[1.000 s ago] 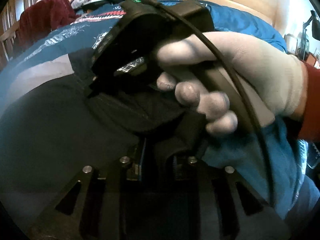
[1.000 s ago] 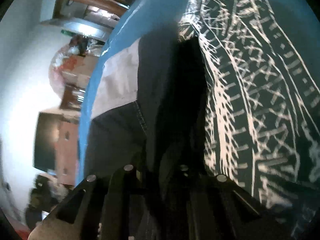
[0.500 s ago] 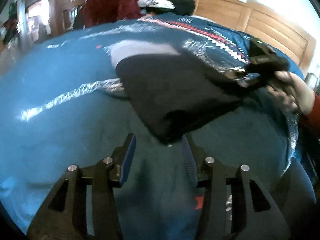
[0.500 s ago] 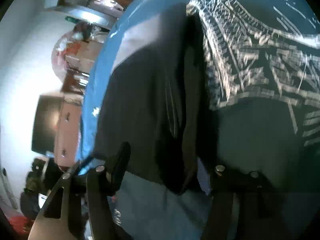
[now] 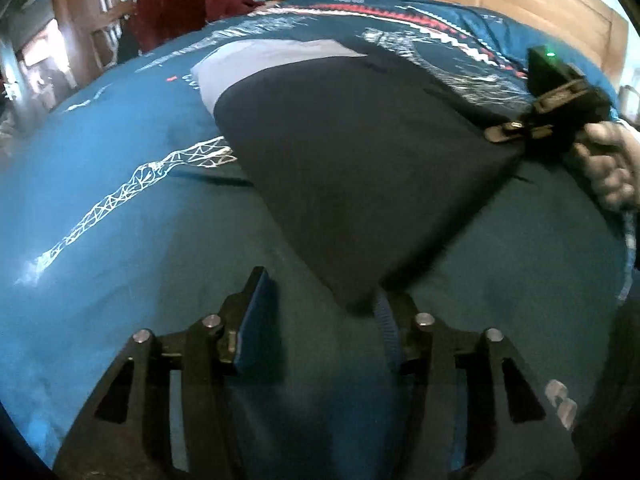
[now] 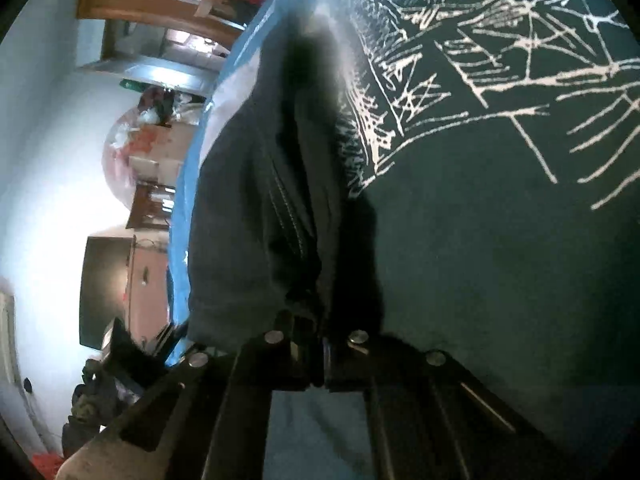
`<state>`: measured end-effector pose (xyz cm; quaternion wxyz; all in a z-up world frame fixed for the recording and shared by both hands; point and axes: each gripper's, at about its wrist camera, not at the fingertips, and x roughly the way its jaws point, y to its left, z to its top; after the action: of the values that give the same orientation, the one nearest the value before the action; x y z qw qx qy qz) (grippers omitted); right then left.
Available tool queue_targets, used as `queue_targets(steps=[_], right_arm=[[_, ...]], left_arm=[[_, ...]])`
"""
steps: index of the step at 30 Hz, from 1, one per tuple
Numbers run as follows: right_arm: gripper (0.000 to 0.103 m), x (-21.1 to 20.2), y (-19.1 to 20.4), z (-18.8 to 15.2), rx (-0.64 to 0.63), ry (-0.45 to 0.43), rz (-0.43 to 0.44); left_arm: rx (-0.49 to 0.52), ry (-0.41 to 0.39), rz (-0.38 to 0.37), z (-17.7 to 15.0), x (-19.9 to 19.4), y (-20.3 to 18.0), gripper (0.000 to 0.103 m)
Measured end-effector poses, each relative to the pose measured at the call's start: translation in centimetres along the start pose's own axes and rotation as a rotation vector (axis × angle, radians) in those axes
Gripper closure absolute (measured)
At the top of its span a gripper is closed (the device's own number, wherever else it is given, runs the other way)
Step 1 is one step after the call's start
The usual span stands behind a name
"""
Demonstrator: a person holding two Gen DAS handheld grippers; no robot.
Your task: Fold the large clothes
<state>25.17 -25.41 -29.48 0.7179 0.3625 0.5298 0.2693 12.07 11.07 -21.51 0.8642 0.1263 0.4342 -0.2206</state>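
**One corner held, one corner free**

The dark garment (image 5: 360, 168) lies on the blue bed cover (image 5: 120, 260). The right gripper (image 6: 320, 360) pinches its edge; if it pulls, the fold may drag open. The left gripper (image 5: 324, 316) stands wide, holding nothing. Only the left view shows the gloved hand (image 5: 612, 168); only the right shows the stitched seam (image 6: 286, 216)

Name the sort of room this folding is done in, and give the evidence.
Probably a bedroom: the dark garment lies on a teal printed bedspread, a wooden headboard stands behind, and a heap of clothes waits at the far edge.
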Motion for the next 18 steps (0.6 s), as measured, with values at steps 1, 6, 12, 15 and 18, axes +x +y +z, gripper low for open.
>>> queue_targets(steps=[1, 6, 12, 15, 18], right_arm=[[0.1, -0.1, 0.0, 0.1, 0.0, -0.004, 0.004], [0.1, -0.8, -0.8, -0.4, 0.028, -0.035, 0.02], [0.099, -1.7, -0.4, -0.2, -0.035, -0.029, -0.072], [0.067, -3.2, 4.5, -0.8, -0.292, -0.008, -0.334], [0.061, -4.7, 9.0, -0.8, -0.475, -0.083, -0.435]], left_arm=[[-0.004, -0.015, -0.023, 0.2, -1.1, -0.1, 0.068], [-0.112, -0.24, -0.075, 3.6, -4.6, 2.2, 0.06], [-0.137, -0.013, -0.123, 3.3, 6.3, 4.1, 0.055], [-0.172, -0.12, -0.103, 4.3, 2.3, 5.4, 0.057], [-0.206, -0.25, -0.066, 6.4, -0.2, 7.6, 0.056]])
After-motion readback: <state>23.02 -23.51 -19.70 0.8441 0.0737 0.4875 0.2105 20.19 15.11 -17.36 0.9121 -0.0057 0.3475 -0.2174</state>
